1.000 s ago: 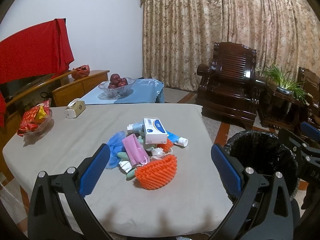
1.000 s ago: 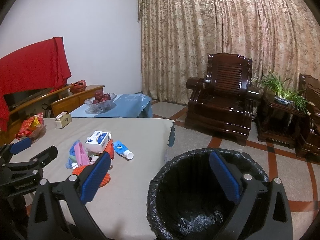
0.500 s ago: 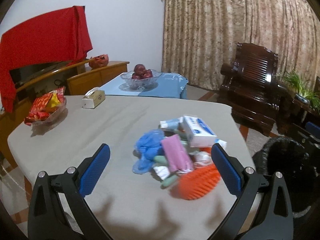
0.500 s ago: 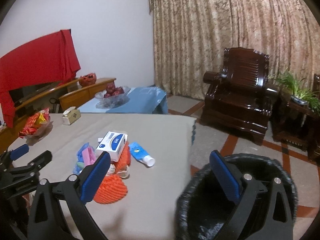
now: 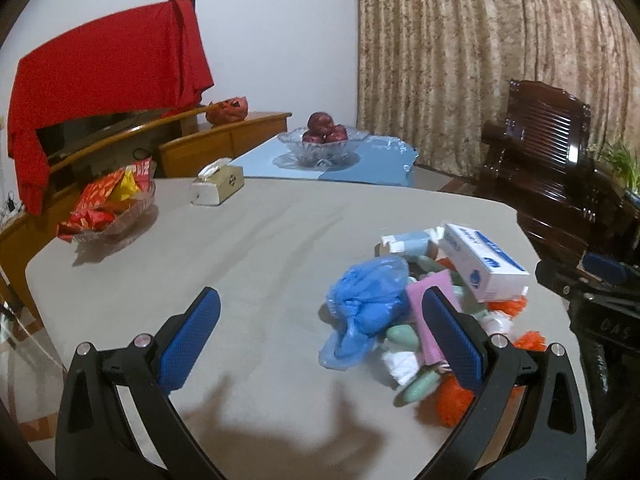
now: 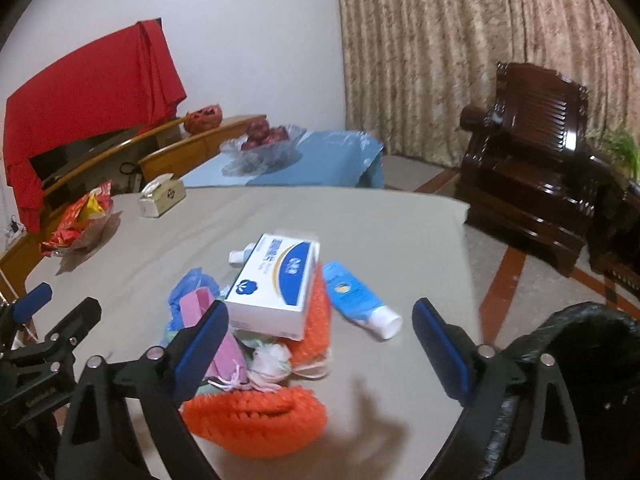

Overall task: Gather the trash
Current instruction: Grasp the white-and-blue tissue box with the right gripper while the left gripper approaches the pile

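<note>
- Closest in the right wrist view, the right tongs (image 6: 320, 322) hover above the trash heap; their jaws are closing from wide, with nothing pressed between the pads yet.
- Beneath them lies an orange mesh pouch (image 6: 256, 420), probably soft and springy; pinching a bunched fold should hold better than squeezing its bulk.
- Next come a pink mask (image 6: 224, 344) and a white wad (image 6: 272, 358), both likely featherlight and limp.
- Atop the heap sits the white-and-blue box (image 6: 276, 284), stiff card and likely light; its narrow sides look like the surest place to take hold.
- Just beside it, a blue tube (image 6: 356, 300) lies on the tabletop (image 6: 400, 232), smooth and perhaps slippery, so mid-body is best.
- Meanwhile the left tongs (image 5: 320, 332) stand wide and empty, their right pad in front of the heap's near edge, beside the crumpled blue bag (image 5: 368, 296).
- At the right edge, off the tabletop, the black-lined bin (image 6: 580, 344) waits.
- Farther back stand a tissue box (image 6: 162, 198), a snack dish (image 6: 78, 220) and a fruit bowl (image 6: 264, 144), which do not look like trash.
</note>
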### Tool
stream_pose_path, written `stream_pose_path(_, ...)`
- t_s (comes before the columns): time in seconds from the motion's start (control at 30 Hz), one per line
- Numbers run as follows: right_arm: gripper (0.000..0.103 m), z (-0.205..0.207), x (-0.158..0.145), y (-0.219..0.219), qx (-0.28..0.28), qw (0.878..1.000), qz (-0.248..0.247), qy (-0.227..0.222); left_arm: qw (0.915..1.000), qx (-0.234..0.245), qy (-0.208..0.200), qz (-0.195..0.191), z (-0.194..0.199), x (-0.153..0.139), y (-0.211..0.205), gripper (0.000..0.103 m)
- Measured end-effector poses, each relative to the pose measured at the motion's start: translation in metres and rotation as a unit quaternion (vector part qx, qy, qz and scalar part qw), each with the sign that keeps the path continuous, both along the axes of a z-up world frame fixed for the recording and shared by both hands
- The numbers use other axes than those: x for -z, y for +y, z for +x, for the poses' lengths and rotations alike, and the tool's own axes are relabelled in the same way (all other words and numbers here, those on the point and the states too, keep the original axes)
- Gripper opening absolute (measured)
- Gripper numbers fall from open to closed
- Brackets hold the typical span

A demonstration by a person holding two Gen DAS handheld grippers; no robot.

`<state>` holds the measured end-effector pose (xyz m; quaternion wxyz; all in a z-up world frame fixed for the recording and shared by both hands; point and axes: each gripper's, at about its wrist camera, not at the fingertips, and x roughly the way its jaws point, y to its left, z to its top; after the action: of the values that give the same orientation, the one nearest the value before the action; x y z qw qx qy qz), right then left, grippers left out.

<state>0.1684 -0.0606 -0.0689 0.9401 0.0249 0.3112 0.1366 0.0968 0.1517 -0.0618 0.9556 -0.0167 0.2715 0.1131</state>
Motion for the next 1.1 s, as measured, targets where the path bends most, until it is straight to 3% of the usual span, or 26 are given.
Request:
stream_pose_path(0.17, 0.086, 0.013, 0.007, 0.014, -0.015, 1.0, 0.001, 0.011, 0.9997, -0.01, 0.012, -0.018, 0.011, 0.01, 0.017, 0.098)
stream_pose_path(0.5, 0.076, 0.043, 0.021, 0.037, -0.027, 0.999, -0.006, 0.035, 0.9995, -0.016, 0.02, -0.016, 0.02, 0.018, 0.028, 0.098)
stream_pose_path(0.67, 0.059, 0.05, 0.029, 0.041, -0.051, 0.997, -0.004, 0.054, 0.9996, -0.011, 0.02, -0.018, 0.023, 0.019, 0.025, 0.098)
stream_pose_path(0.77, 0.058, 0.046, 0.028, 0.038, -0.058, 0.997, -0.003, 0.047, 0.9996, -0.006, 0.021, -0.018, 0.024, 0.02, 0.018, 0.097)
stream_pose_path(0.97, 0.057, 0.026, 0.016, 0.019, -0.065, 0.998, 0.008, 0.027, 0.999, 0.021, 0.029, -0.025, 0.029, 0.023, 0.0, 0.085)
stream_pose_path(1.1, 0.057, 0.016, 0.011, 0.0, -0.056, 0.998, 0.012, 0.021, 0.9973, 0.047, 0.04, -0.039, 0.036, 0.03, -0.018, 0.082)
